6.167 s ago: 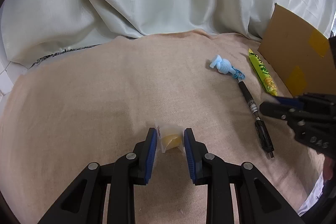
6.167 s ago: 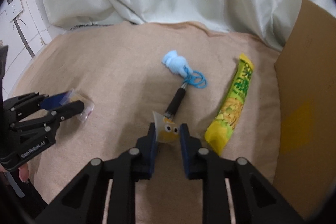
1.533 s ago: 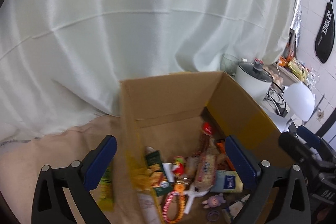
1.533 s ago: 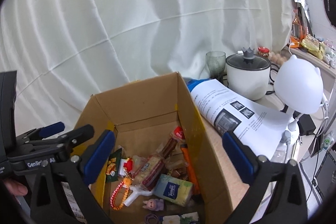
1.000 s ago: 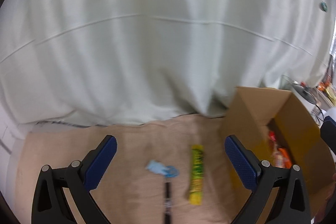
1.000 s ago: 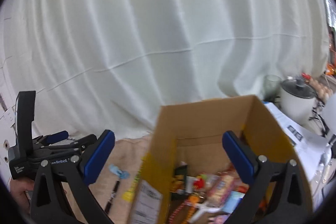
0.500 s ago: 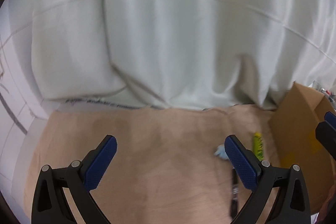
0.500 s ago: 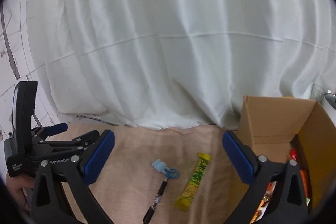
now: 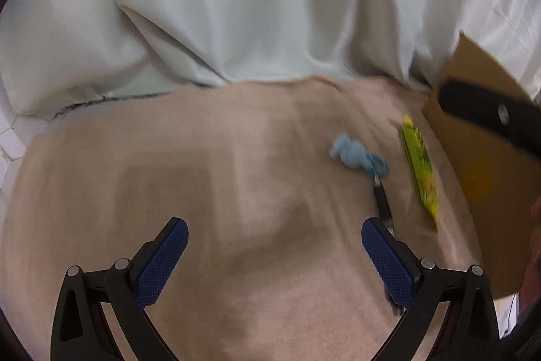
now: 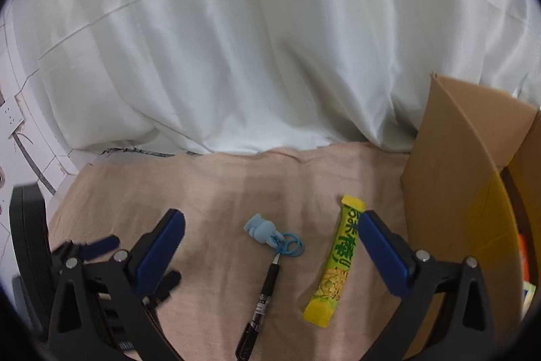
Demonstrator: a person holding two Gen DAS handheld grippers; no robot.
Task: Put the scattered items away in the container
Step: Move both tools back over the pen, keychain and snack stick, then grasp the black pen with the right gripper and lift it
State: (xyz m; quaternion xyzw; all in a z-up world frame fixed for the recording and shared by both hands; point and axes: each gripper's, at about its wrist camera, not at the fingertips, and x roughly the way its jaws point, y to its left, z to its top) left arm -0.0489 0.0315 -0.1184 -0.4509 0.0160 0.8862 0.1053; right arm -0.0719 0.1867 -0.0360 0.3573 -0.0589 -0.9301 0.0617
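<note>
At the bottom of the right wrist view, our right gripper point(image 10: 270, 232) has its blue-padded jaws spread wide apart with nothing between them. Low at the left edge of the same frame we see our left gripper point(image 10: 98, 246), black with blue tips; the left wrist view shows its jaws point(image 9: 274, 241) likewise wide apart and empty over the beige cloth-covered surface point(image 9: 169, 164).

Just beyond the right gripper, in the lower centre of the frame, lies a slim black pen point(image 10: 262, 300), its tip pointing up the picture towards a small light-blue plush charm with a blue cord loop point(image 10: 267, 234), which touches or nearly touches the pen tip. To the right of these, apart from them, a long yellow-and-green snack packet point(image 10: 338, 266) lies flat on the cloth, partly behind the right-hand pad. In the left wrist view the same three things sit at centre right, blurred.

Further right, at the frame's right edge, stands the open brown cardboard box with yellow tape point(image 10: 466, 178), close beside the packet. Orange contents show at its inner edge, too cropped for us to identify.

Across the upper frame hangs a white pleated curtain point(image 10: 253, 39), meeting the cloth's far edge.
</note>
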